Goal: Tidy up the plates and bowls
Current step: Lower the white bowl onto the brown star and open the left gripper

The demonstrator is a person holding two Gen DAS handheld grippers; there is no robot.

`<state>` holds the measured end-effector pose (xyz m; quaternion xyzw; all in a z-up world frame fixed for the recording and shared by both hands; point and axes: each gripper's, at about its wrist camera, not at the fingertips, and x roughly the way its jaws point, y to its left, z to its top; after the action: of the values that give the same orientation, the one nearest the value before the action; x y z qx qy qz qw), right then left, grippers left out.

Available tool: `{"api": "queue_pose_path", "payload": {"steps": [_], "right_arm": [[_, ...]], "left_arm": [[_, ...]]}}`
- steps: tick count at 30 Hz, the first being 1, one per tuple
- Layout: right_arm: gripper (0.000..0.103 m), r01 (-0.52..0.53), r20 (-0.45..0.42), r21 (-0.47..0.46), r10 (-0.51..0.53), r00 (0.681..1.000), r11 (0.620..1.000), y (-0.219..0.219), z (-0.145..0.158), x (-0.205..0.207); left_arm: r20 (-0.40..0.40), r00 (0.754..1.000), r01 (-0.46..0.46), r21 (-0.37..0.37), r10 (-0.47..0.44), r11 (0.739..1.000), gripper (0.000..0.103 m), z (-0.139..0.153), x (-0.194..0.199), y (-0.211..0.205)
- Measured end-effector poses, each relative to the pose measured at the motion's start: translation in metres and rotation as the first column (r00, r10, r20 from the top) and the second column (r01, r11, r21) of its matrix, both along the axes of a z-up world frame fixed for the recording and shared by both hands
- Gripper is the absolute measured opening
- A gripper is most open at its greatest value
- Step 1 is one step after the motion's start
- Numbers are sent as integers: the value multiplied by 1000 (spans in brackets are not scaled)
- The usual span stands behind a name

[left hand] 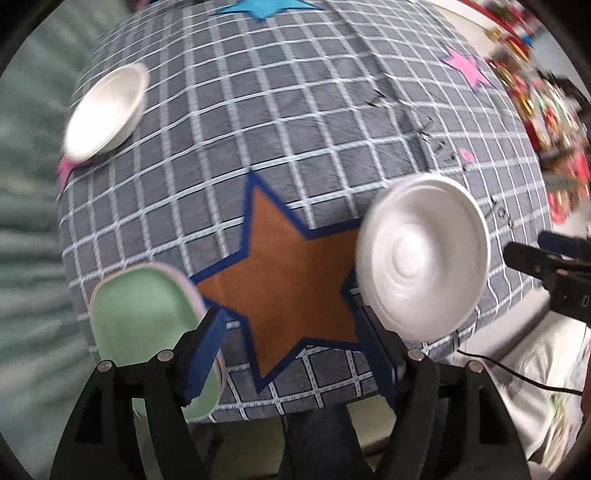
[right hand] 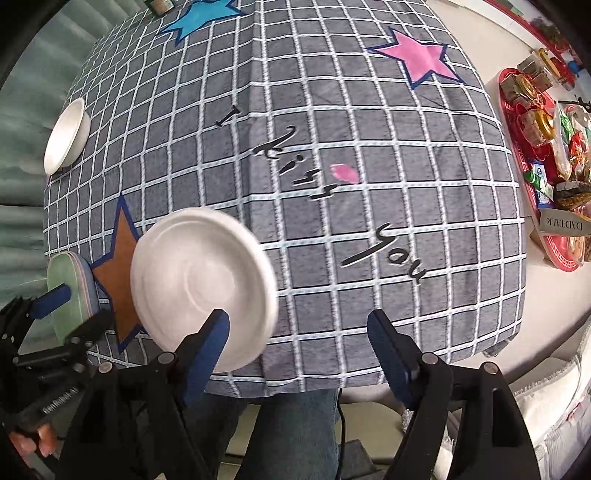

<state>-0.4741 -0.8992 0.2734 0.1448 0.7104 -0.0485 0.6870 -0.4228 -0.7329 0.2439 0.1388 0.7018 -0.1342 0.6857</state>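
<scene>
Left gripper (left hand: 290,345) is hanging over the bench (left hand: 295,110) with its blue-padded fingers (left hand: 207,354) spread wide and nothing between them but a brown star (left hand: 291,273) edged in dark blue. Right gripper (right hand: 299,354) is likewise standing wide and holding nothing, with only cloth showing between its blue pads (right hand: 391,362).

A grey cloth (right hand: 369,184) with a white grid is covering the bench, creased down the middle, with black script and felt-like stars in blue (right hand: 199,16) and pink (right hand: 421,59).

Just beside the left gripper's left finger, partly behind it, a green plate (left hand: 140,314) is lying near the bench's near edge; it is oval in this view, matte, with a pale pinkish rim. From the right wrist view it seems to be a small stack, since layered rims are showing at its side.

Just beyond the left gripper's right finger a white plate (left hand: 421,258) is resting on the cloth, round, foam-like, with moulded concentric rings. The same plate (right hand: 203,284) is sitting just in front of the right gripper's left finger and partly hidden by it; whether they touch I cannot tell.

Well apart, far off to the left of both grippers, a white bowl (left hand: 107,114) with smooth sloping walls is sitting at the bench's far left edge.

Far right of the right gripper, a red tray (right hand: 532,206) of packaged goods is lying off the bench.
</scene>
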Motion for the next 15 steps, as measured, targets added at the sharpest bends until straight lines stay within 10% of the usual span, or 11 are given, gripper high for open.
{"api": "queue_pose_path", "payload": {"steps": [8,15], "right_arm": [[78,-73,7,72,72,997,995,-15,-2,2],[102,-149,72,87,143,987,985,-20,12,9]], "left_arm": [[-10,988,-156,23,156,988,78,33,-43,31],[22,988,-153,-15,153,988,81,54,-63,27]]}}
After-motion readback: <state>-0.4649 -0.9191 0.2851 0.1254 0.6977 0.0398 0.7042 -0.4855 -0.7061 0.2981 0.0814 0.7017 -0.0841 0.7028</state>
